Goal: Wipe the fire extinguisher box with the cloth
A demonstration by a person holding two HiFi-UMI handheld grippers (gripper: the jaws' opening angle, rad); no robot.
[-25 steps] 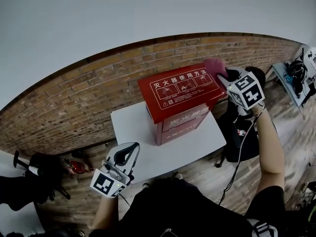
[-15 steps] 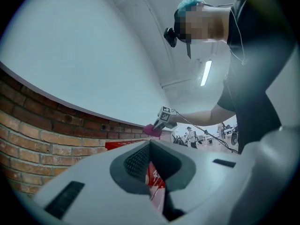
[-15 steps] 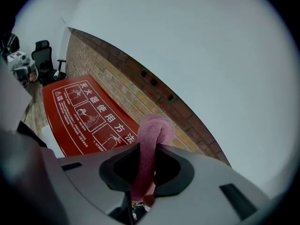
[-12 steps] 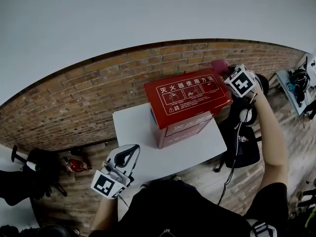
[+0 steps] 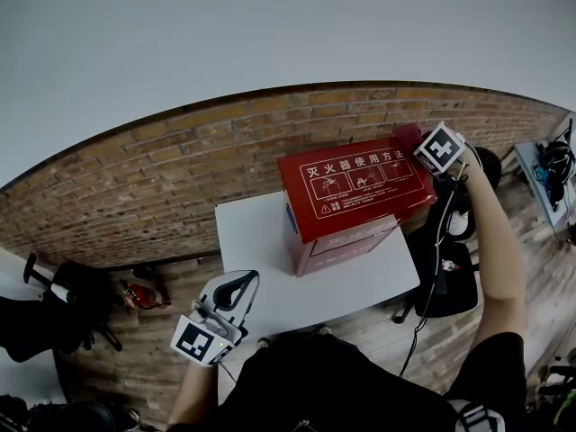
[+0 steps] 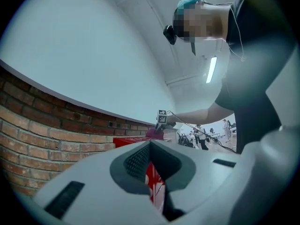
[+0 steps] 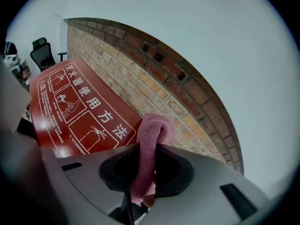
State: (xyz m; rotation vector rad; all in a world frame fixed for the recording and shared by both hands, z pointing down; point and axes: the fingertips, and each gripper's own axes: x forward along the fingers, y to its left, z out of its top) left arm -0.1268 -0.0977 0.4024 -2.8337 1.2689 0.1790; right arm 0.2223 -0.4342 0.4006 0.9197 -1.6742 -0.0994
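A red fire extinguisher box [image 5: 355, 192] with white instruction print on its top stands on a white table [image 5: 261, 241]. My right gripper [image 5: 421, 144] is at the box's far right corner, shut on a pink cloth [image 5: 407, 135]. In the right gripper view the cloth [image 7: 149, 149] is pinched between the jaws, right beside the printed lid [image 7: 75, 111]. My left gripper [image 5: 229, 293] hovers at the table's near left edge, away from the box, jaws shut with nothing in them. In the left gripper view the box [image 6: 136, 142] shows beyond the closed jaws.
A brick wall [image 5: 162, 169] runs behind the table. A black office chair [image 5: 450, 250] sits to the right of the table. Dark equipment [image 5: 63, 304] lies on the floor at the left. A desk with gear [image 5: 549, 174] stands at the far right.
The right gripper with the cloth has moved from the box top's right edge toward its far right corner. The left gripper stays where it was.
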